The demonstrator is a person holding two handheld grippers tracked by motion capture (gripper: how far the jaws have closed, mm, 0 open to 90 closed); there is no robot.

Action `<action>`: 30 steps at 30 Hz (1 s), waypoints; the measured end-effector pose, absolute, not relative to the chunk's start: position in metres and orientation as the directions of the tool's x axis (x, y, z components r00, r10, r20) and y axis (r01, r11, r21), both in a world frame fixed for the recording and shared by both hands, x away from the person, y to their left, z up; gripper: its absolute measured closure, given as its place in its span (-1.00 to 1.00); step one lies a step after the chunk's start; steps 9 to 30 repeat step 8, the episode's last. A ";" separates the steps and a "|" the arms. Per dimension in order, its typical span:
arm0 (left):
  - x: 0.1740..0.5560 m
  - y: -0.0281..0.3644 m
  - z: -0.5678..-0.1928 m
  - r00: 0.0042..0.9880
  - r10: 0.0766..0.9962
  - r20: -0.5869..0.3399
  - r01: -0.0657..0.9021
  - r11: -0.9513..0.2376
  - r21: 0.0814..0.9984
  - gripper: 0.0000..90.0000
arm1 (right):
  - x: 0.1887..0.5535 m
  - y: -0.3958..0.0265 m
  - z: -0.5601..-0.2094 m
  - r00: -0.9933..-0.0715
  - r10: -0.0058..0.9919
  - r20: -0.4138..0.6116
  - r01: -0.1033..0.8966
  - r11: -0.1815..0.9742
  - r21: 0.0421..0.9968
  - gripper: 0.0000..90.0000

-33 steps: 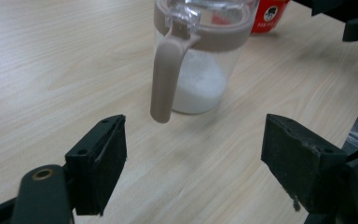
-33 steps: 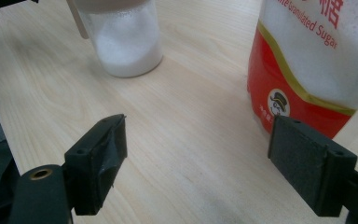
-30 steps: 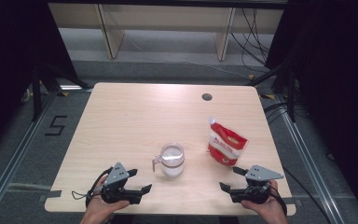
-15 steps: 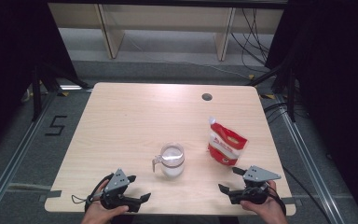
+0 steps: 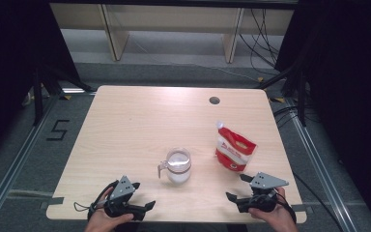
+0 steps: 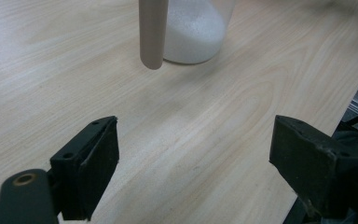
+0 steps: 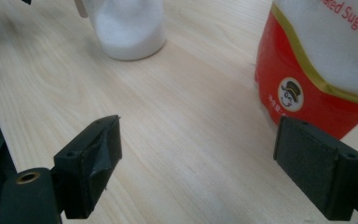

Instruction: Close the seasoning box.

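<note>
Your left gripper (image 5: 142, 207) and right gripper (image 5: 236, 189) rest at the near edge of the surface (image 5: 125, 125) with jaws wide and empty, the left having just opened, while the jug (image 5: 176, 166) and sugar bag (image 5: 234, 149) stand just beyond them.

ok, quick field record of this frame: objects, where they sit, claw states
surface: light wooden table, round cable hole near the far edge
jug: clear handled jug at centre front, upright, holding white granules
pouch: red and white sugar pouch to the right of the jug, standing, apart from it
left claw: open, nothing between the jaws, at the near edge, left of the jug
right claw: open, nothing between the jaws, at the near edge, just in front of the pouch
contact: neither claw touches jug or pouch
</note>
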State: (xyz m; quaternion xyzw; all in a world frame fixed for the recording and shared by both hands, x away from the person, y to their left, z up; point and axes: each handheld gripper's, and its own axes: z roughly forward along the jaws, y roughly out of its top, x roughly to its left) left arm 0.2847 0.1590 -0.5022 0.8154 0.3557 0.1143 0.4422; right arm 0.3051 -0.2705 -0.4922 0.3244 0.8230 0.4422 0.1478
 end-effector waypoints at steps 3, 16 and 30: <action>0.285 0.159 -0.503 0.726 0.676 -0.124 0.477 -0.366 0.799 -0.66 | 0.305 -0.270 -0.493 -0.750 0.661 0.033 0.389 0.400 0.830 -0.65; 0.286 0.160 -0.502 0.729 0.677 -0.102 0.463 -0.378 0.801 -0.66 | 0.305 -0.271 -0.493 -0.736 0.675 0.051 0.421 0.397 0.815 -0.65; 0.286 0.160 -0.502 0.729 0.677 -0.102 0.463 -0.378 0.801 -0.66 | 0.305 -0.271 -0.493 -0.736 0.675 0.051 0.421 0.397 0.815 -0.65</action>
